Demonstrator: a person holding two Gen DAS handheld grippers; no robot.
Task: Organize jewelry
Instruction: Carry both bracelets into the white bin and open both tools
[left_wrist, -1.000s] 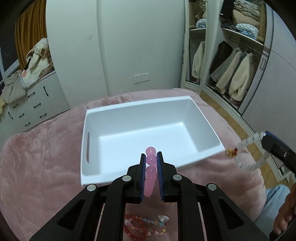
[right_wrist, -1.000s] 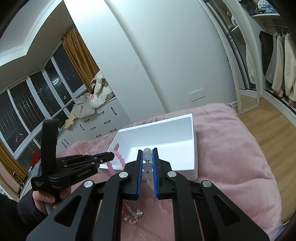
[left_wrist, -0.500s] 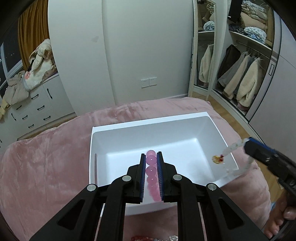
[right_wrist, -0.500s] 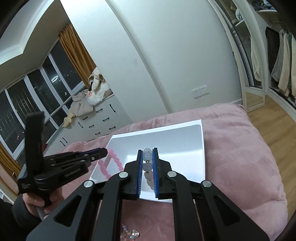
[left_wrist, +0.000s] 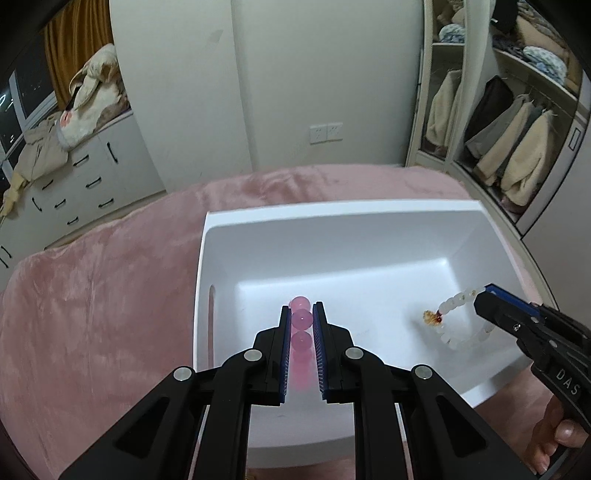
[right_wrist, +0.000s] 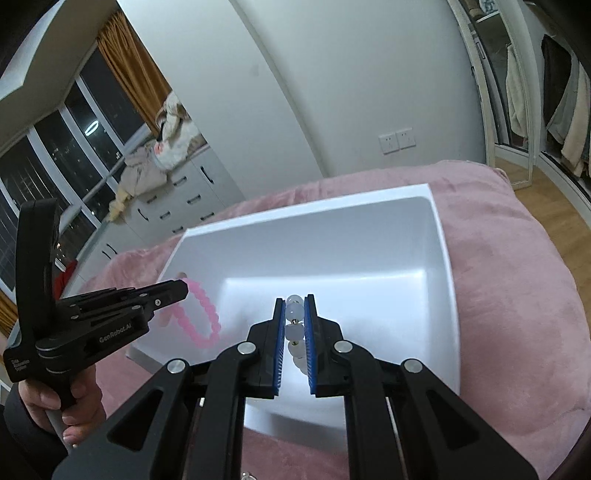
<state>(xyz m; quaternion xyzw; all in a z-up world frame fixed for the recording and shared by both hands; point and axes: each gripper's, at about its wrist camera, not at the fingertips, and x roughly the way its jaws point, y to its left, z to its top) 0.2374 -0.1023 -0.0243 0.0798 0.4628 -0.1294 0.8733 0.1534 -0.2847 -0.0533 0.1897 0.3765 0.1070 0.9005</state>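
Observation:
A white plastic bin (left_wrist: 332, 236) (right_wrist: 439, 258) sits on a pink blanket. My left gripper (left_wrist: 301, 314) is shut on a pink bead bracelet (left_wrist: 300, 319), held over the bin's left part; from the right wrist view the bracelet (right_wrist: 207, 314) hangs in a loop from the left gripper (right_wrist: 183, 288). My right gripper (right_wrist: 294, 304) is shut on a white bead bracelet (right_wrist: 294, 314) over the bin's right part. In the left wrist view that bracelet (left_wrist: 458, 325) dangles from the right gripper (left_wrist: 484, 291), with a small red-gold charm low in the bin.
The pink blanket (left_wrist: 92, 295) (right_wrist: 517, 295) covers the bed all round the bin. A white drawer unit with piled clothes (left_wrist: 66, 147) stands at the left. An open wardrobe with hanging coats (left_wrist: 509, 147) is at the right. Wood floor (right_wrist: 554, 206) lies beyond the bed.
Both grippers have moved forward from the near side of the bin to over its inside, each carrying its bracelet. The loose jewelry on the blanket has dropped out of view.

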